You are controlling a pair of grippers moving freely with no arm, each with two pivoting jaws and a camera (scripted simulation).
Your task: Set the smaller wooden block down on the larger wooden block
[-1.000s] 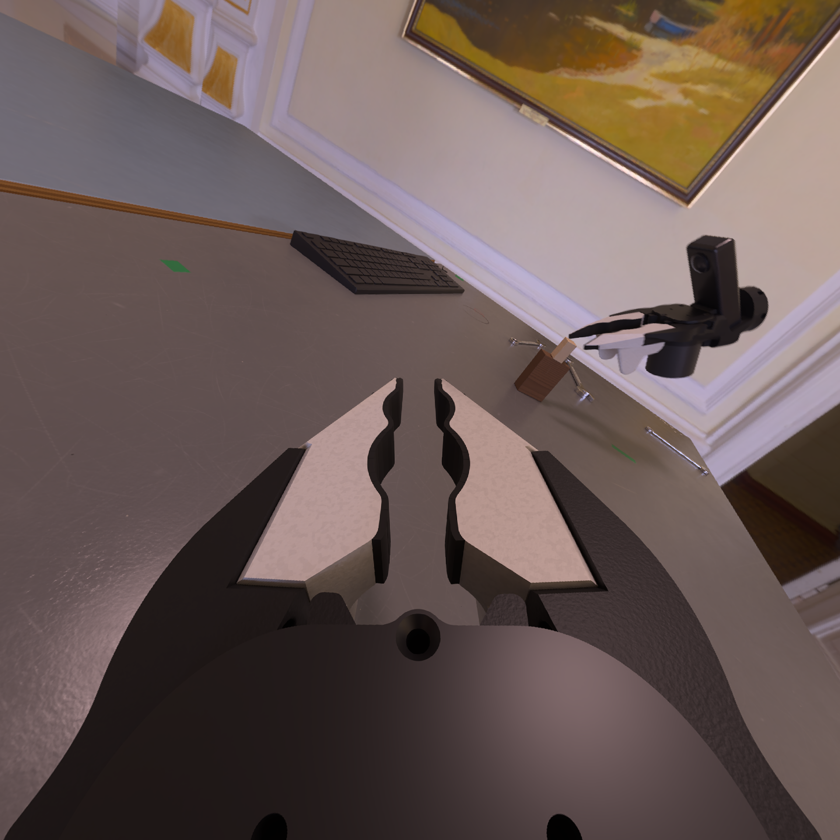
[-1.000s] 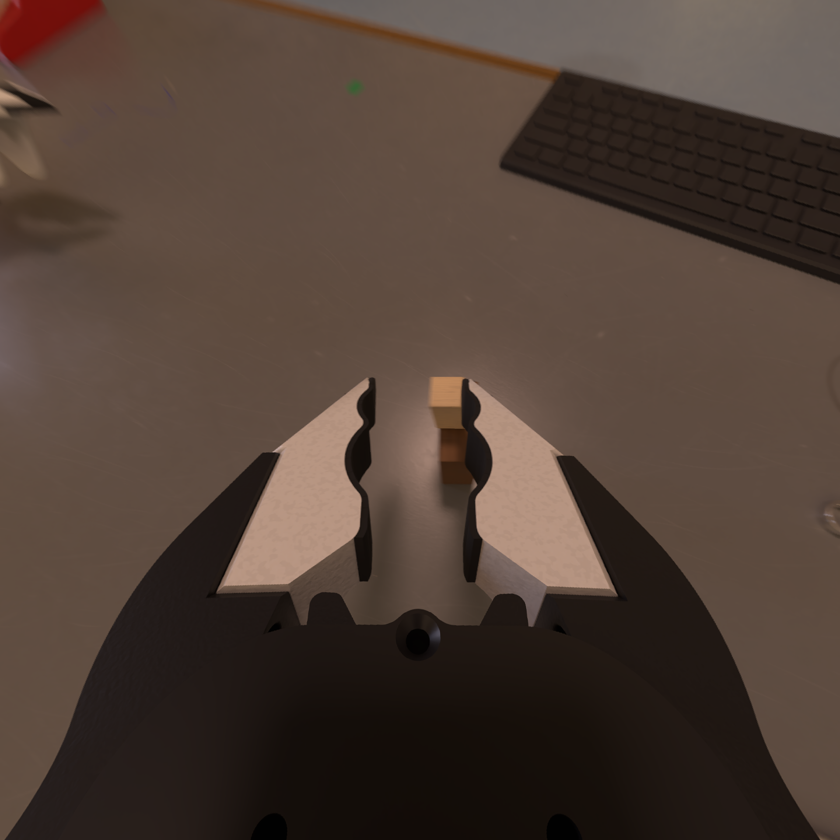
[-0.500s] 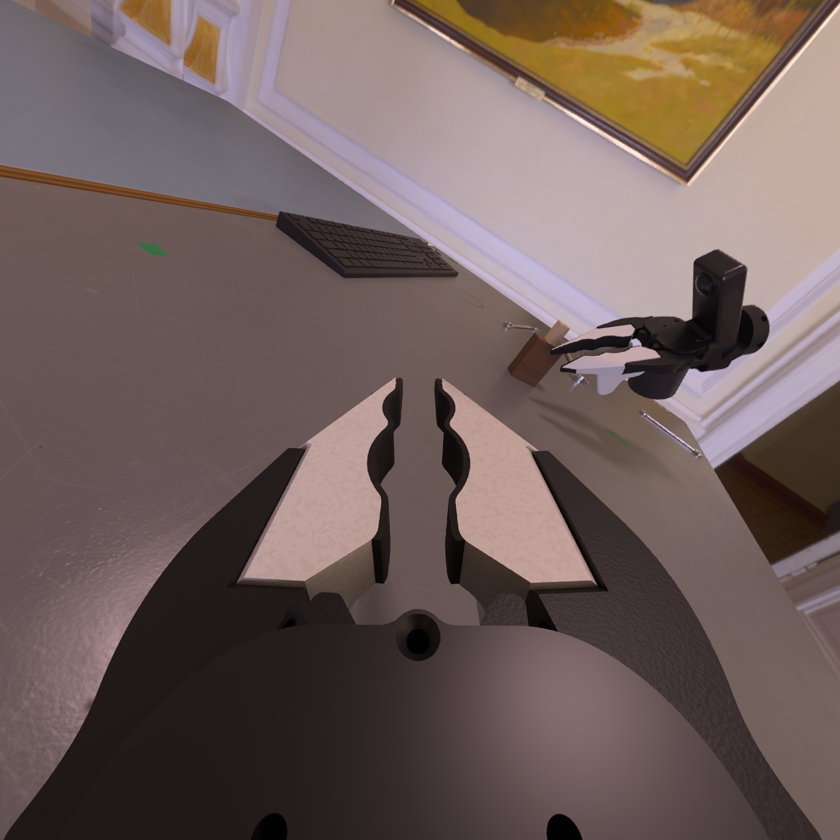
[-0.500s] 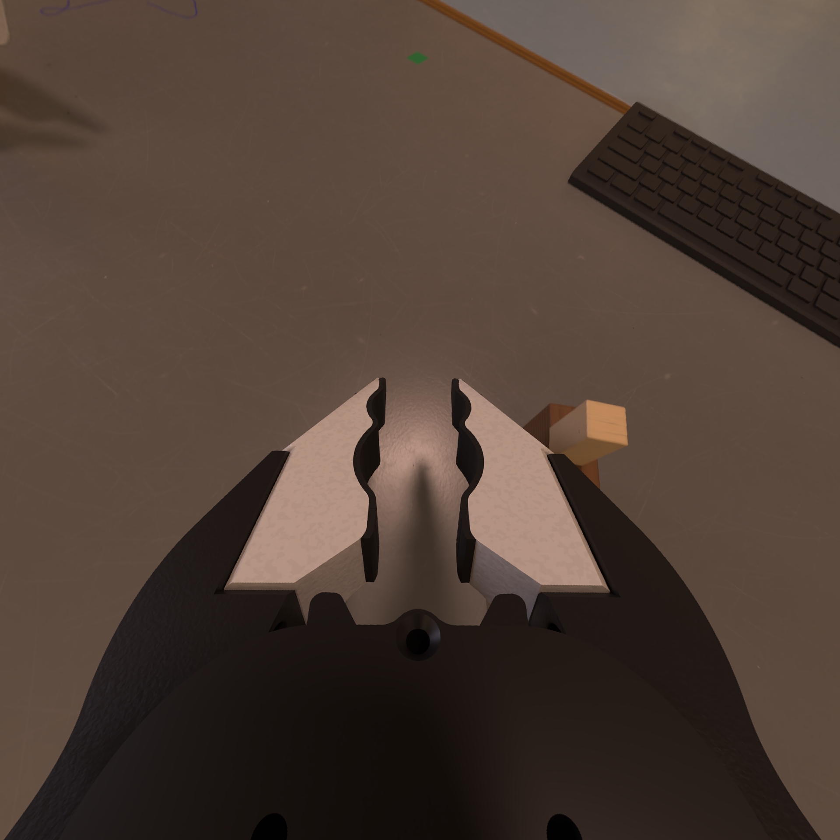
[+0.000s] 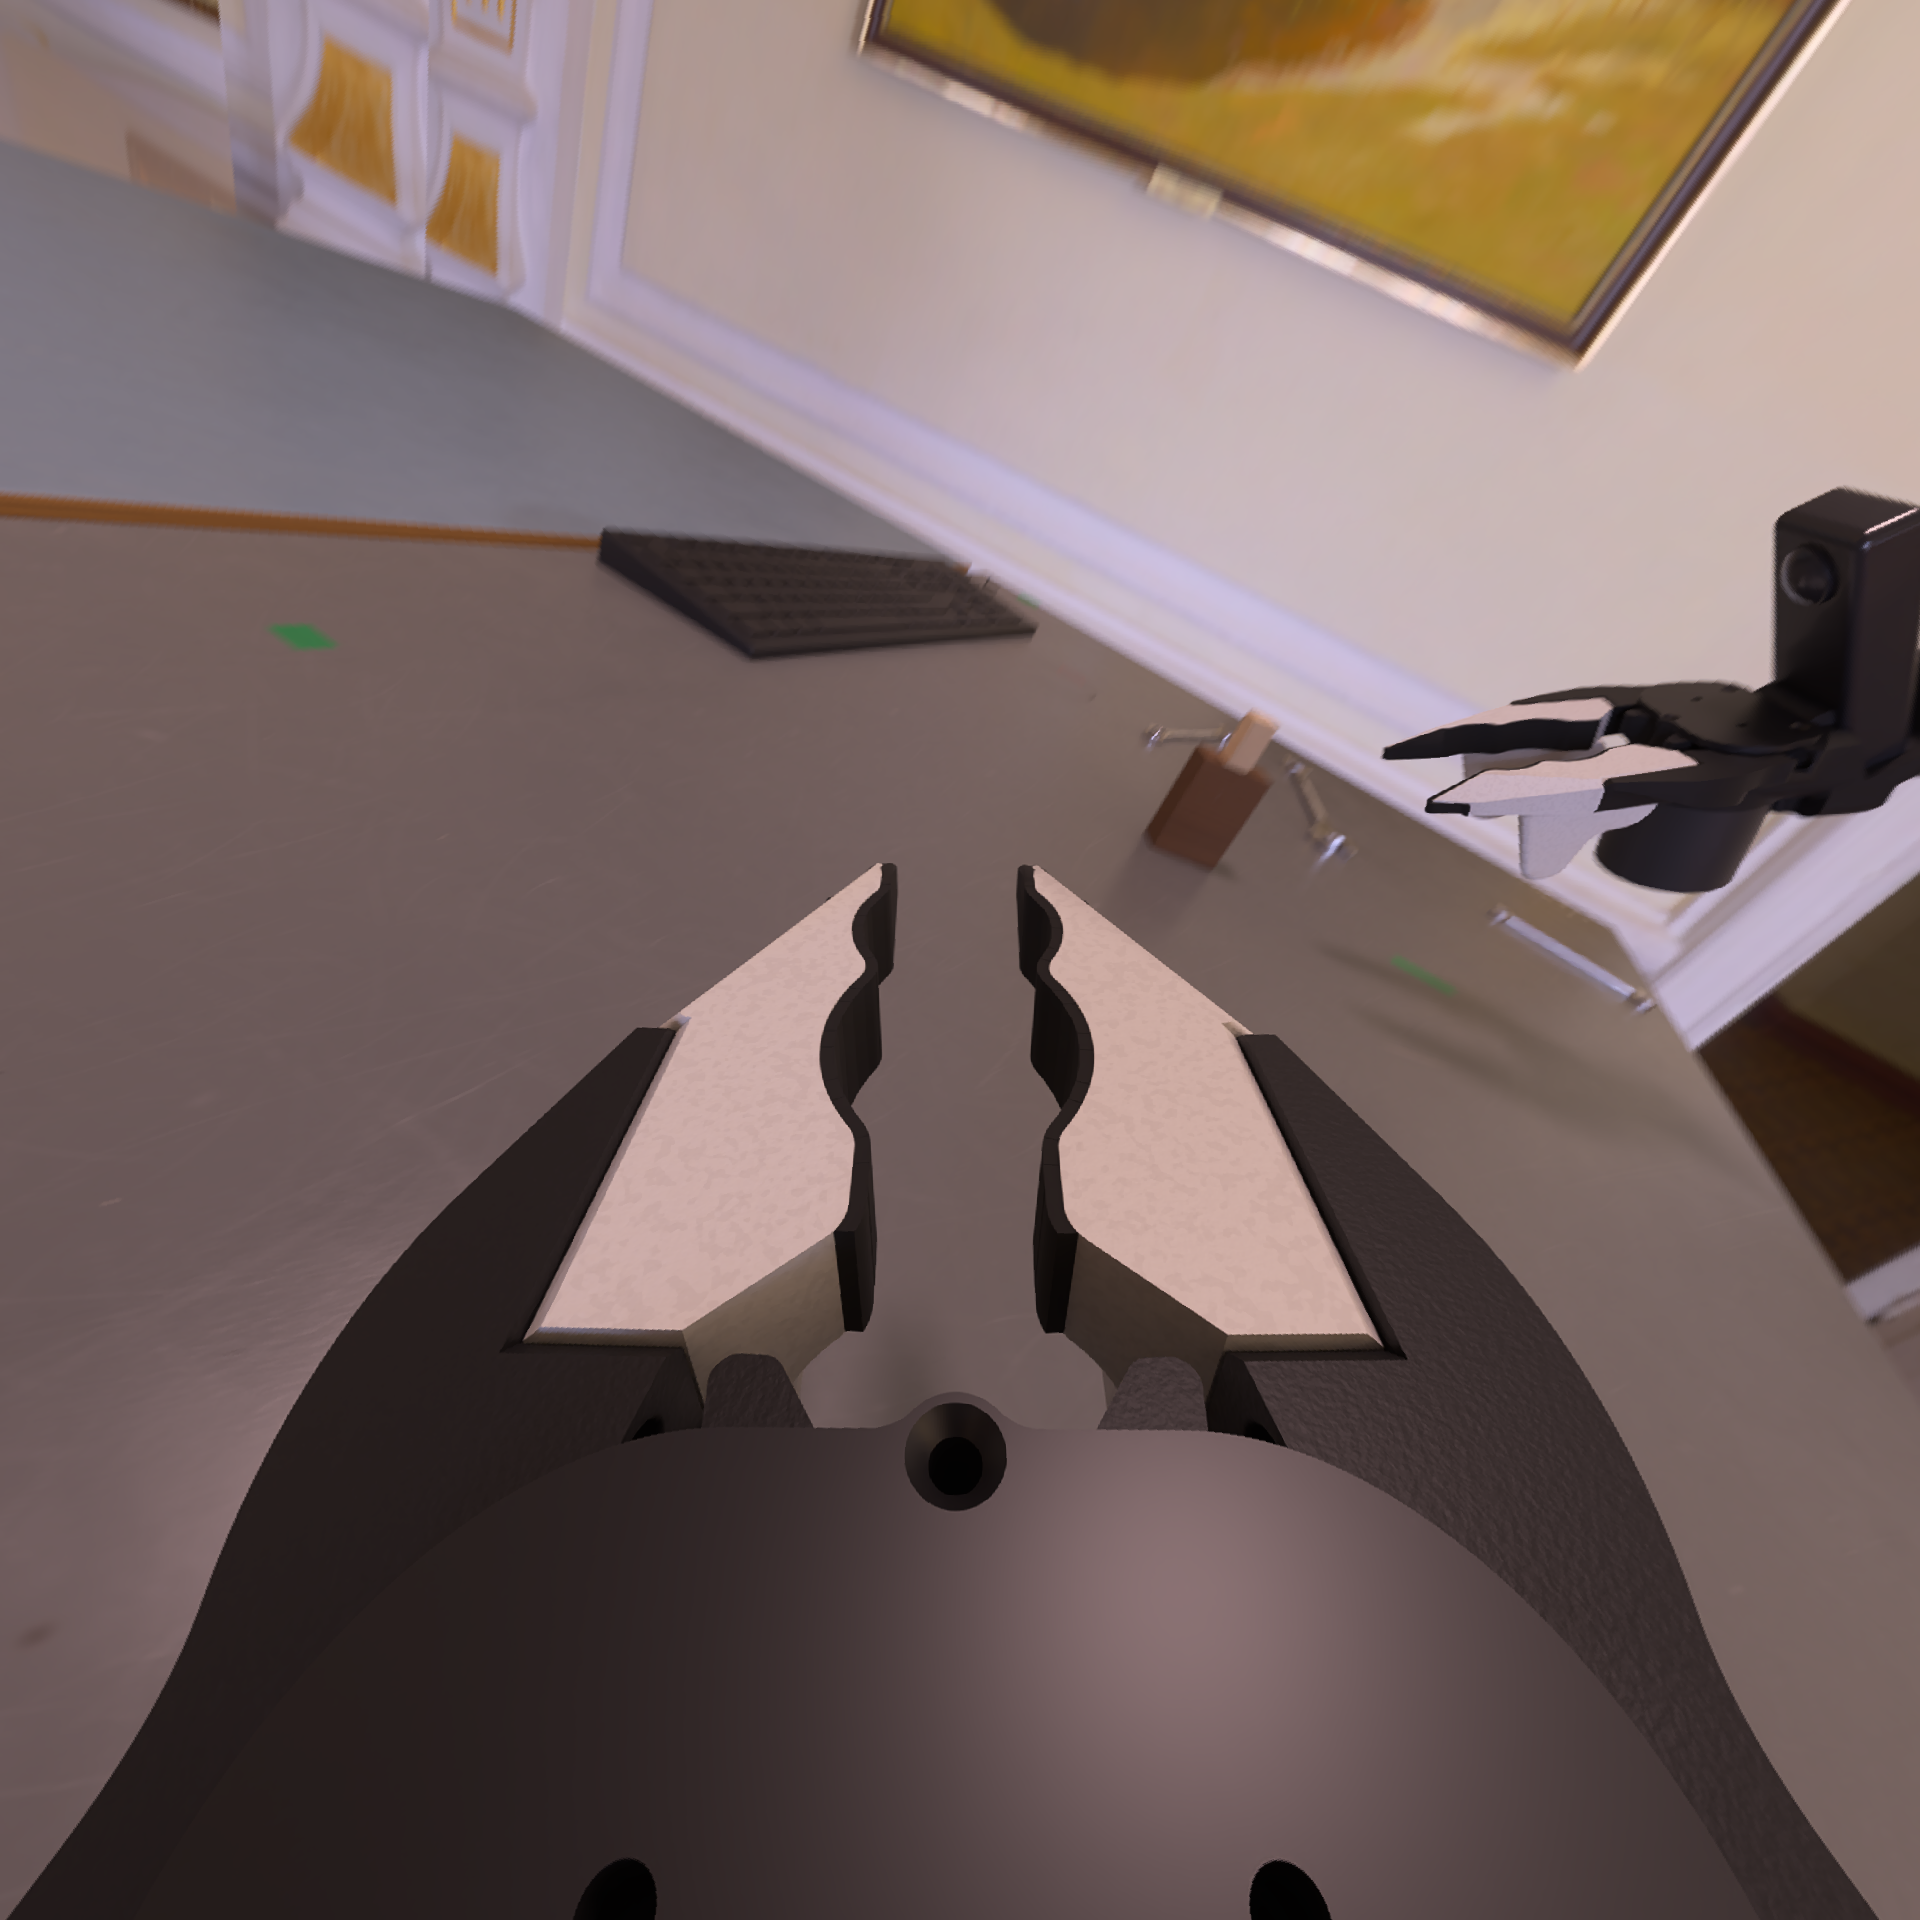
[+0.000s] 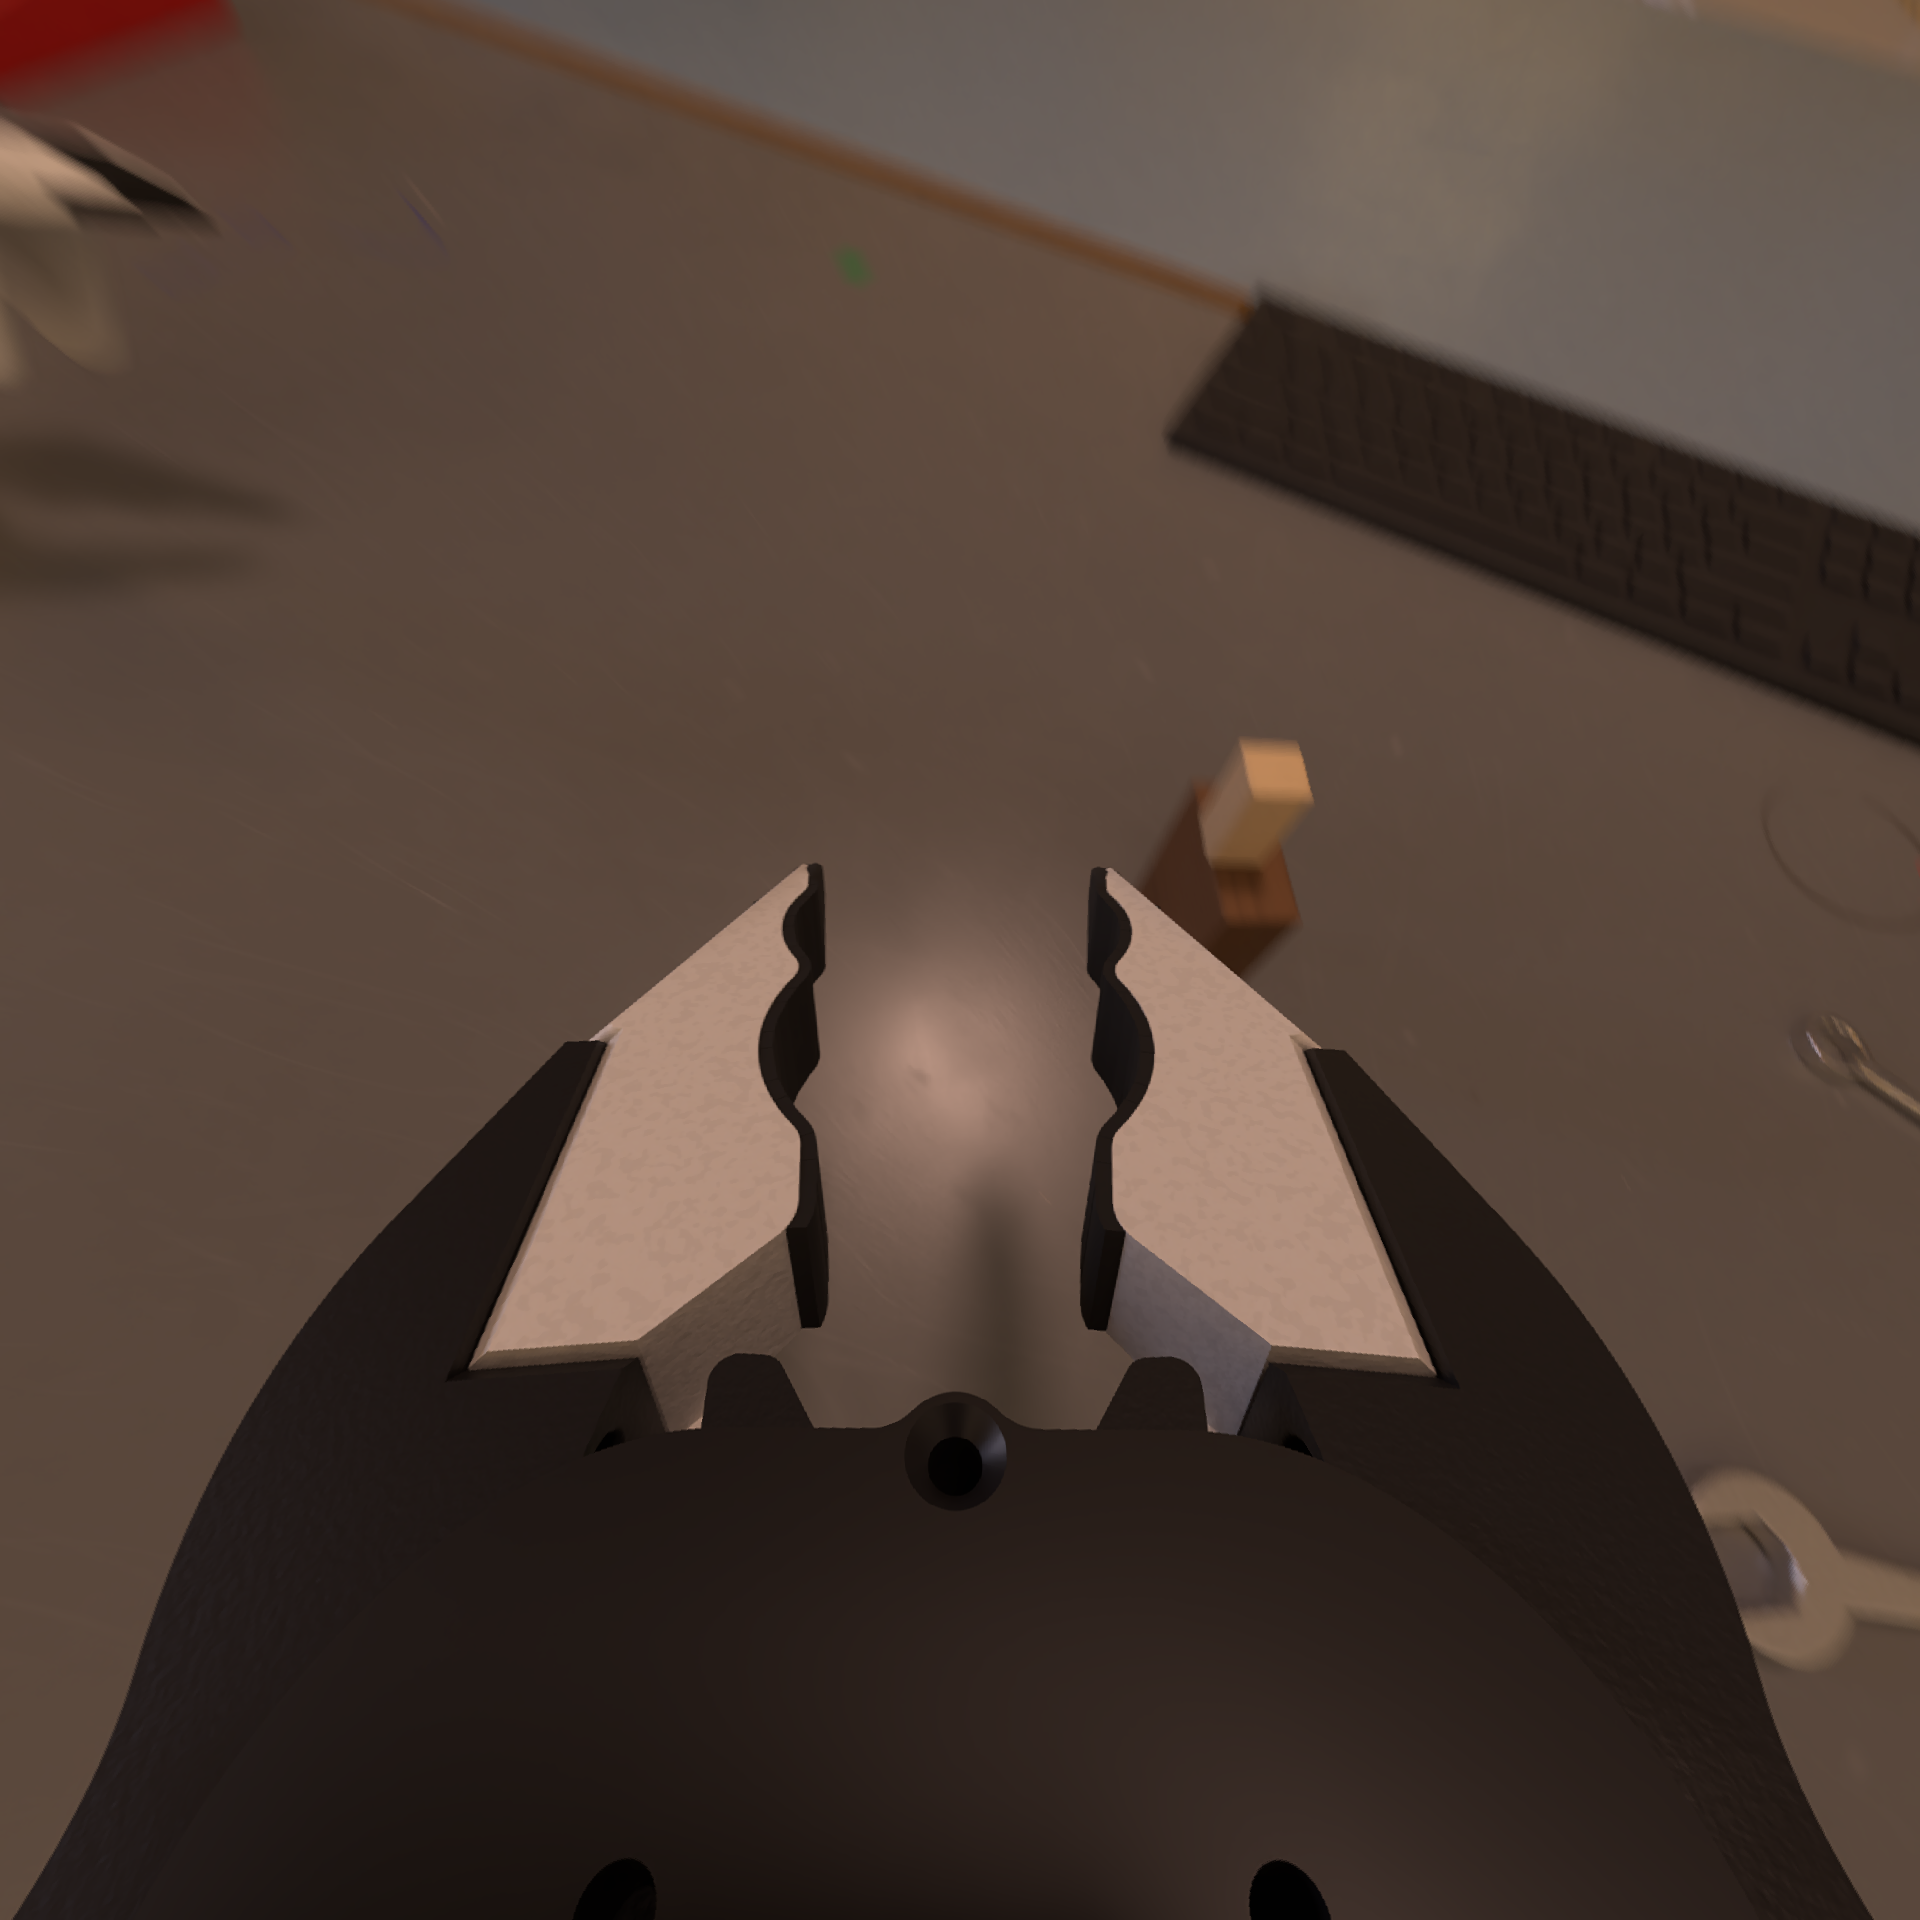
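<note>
The larger dark brown wooden block stands on the grey-brown table. The smaller pale wooden block rests on top of it, tilted. In the right wrist view the pale block sits on the brown block just beyond and right of my right fingertip. My right gripper is open and empty. It also shows in the left wrist view, hovering to the right of the blocks and apart from them. My left gripper is narrowly open and empty, well short of the blocks.
A black keyboard lies at the table's far edge and also shows in the right wrist view. Metal wrenches and a rod lie near the blocks. Another wrench lies beside my right gripper. The table edge runs close on the right.
My right gripper has let go of the pale block, drawn back from the blocks and opened wider. The pale block stays on the brown block. My left jaws have parted slightly.
</note>
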